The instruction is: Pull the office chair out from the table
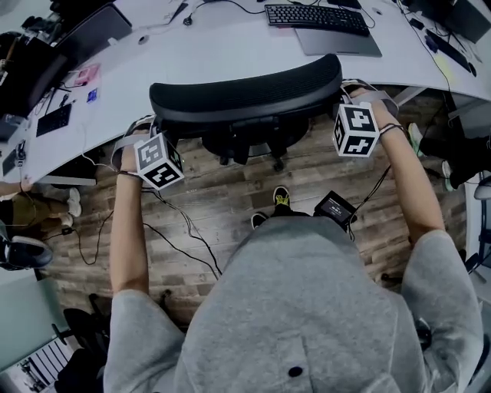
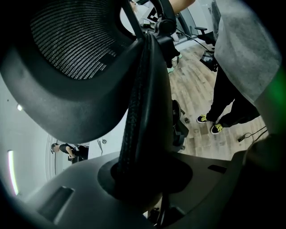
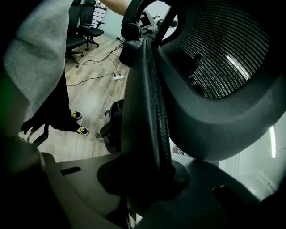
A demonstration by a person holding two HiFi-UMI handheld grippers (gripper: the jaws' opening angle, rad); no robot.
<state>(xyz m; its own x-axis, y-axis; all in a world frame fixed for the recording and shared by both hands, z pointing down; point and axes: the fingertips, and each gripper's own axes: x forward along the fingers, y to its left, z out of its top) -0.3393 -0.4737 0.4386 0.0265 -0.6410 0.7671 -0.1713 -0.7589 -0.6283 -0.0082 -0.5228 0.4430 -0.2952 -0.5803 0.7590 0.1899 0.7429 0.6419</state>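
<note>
Gripping is the part already done. The left hand-held gripper (image 2: 142,176) is clamped on one side edge of the backrest of the office chair (image 1: 245,96), and the right hand-held gripper (image 3: 144,176) on the other (each pair of jaws pinches the dark rim, with the mesh panel just beyond).

The chair stands close against the worktop (image 1: 222,54). In the head view its backrest top overlaps the worktop's near edge, and its base shows just outside that edge. I judge the hold secured and most of the pull left to do: the chair has yet to roll well clear of the worktop, toward the person's shoes (image 1: 280,198).

The worktop is pale and curved. It carries a keyboard (image 1: 317,18) and a closed laptop (image 1: 337,42) near its far side, with dark gear towards its left end. Below it lies a wood-plank floor (image 1: 222,192) with loose cables (image 1: 184,230) trailing outward. Other black chairs (image 3: 85,27) stand well apart from the worktop.
</note>
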